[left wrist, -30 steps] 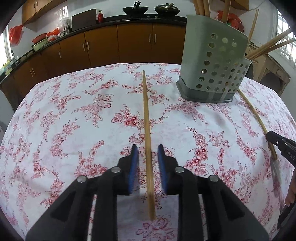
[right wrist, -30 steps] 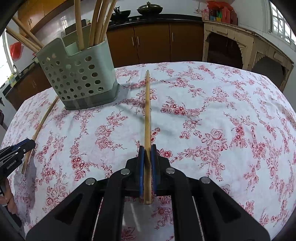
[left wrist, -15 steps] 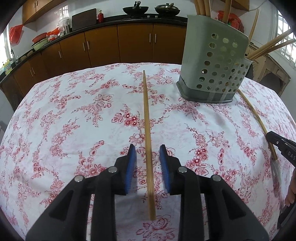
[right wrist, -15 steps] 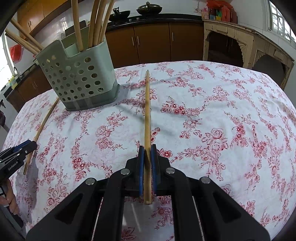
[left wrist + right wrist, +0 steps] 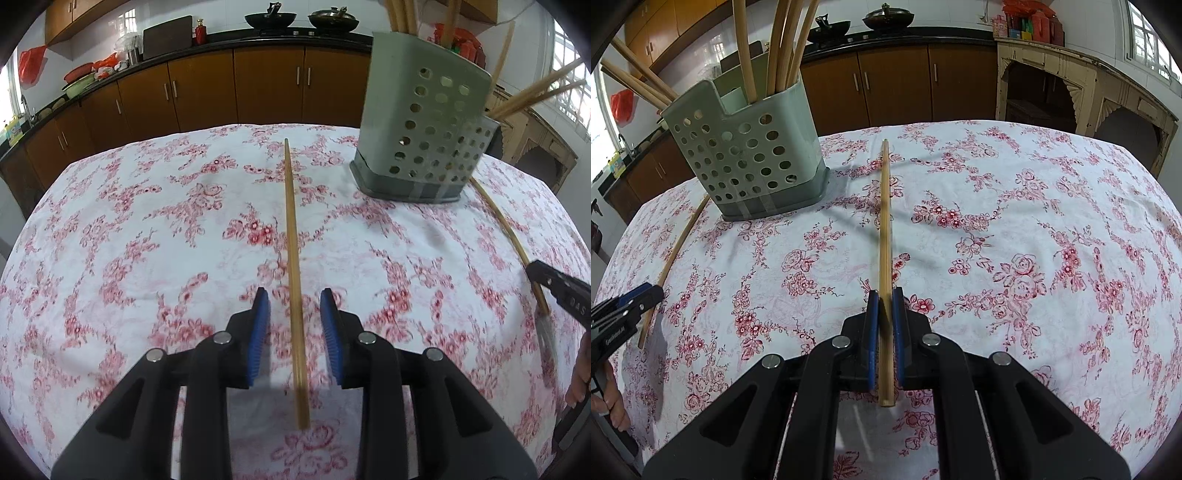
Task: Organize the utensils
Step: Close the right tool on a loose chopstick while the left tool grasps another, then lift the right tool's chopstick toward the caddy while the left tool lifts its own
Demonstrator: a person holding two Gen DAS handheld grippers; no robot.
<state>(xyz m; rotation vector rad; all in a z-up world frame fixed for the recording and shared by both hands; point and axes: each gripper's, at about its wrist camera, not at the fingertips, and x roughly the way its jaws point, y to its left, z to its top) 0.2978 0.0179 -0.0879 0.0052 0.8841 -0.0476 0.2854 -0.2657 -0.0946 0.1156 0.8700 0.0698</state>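
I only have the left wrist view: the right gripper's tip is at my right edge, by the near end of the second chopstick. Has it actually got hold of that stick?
Observer: Yes. In the right wrist view the right gripper is shut on the chopstick, with both blue pads pressed to its sides near the near end.
Operator: Good. I see only the holder's perforated wall. Where do the sticks inside it stand?
Observer: The right wrist view looks over the rim of the holder, which is stepped. A bunch of chopsticks stands in the taller section.
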